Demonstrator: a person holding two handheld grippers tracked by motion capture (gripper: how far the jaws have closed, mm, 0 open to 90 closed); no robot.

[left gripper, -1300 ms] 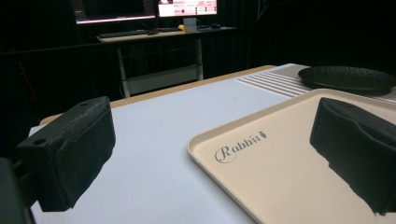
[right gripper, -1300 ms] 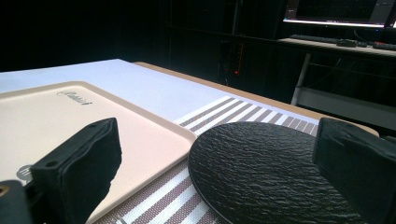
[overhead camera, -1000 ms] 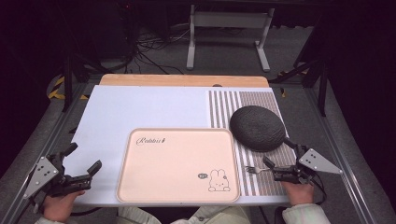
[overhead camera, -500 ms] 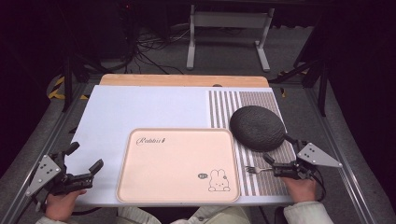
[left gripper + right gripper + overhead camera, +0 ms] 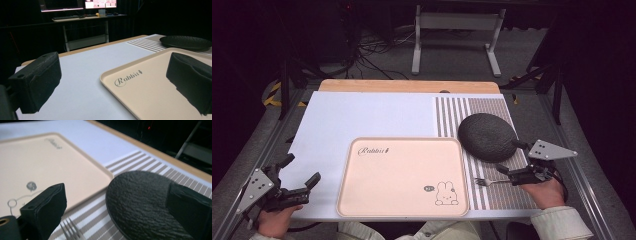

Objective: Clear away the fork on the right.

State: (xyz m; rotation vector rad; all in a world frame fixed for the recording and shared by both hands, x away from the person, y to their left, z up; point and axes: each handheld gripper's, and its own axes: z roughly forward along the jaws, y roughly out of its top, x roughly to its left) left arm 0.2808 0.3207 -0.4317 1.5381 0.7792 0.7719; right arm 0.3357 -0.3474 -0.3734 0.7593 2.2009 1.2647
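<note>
The scene is lit from above: the pale lavender table mat (image 5: 362, 120) and the peach plastic tray (image 5: 402, 175) are rendered bright, while the surrounding room is left nearly black. Soft shadows are cast. In the gripper views, near jaws and tray edges are blurred.

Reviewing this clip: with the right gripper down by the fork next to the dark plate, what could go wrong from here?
1. The fork lies flat on the striped mat, so the right gripper, open around its handle end, may slip off it or drag the mat.
2. The black plate sits close beside that gripper; a lift or swing could knock it.
3. The pink tray has a raised rim right next to the tines, which might catch there if the fork is slid across.
</note>
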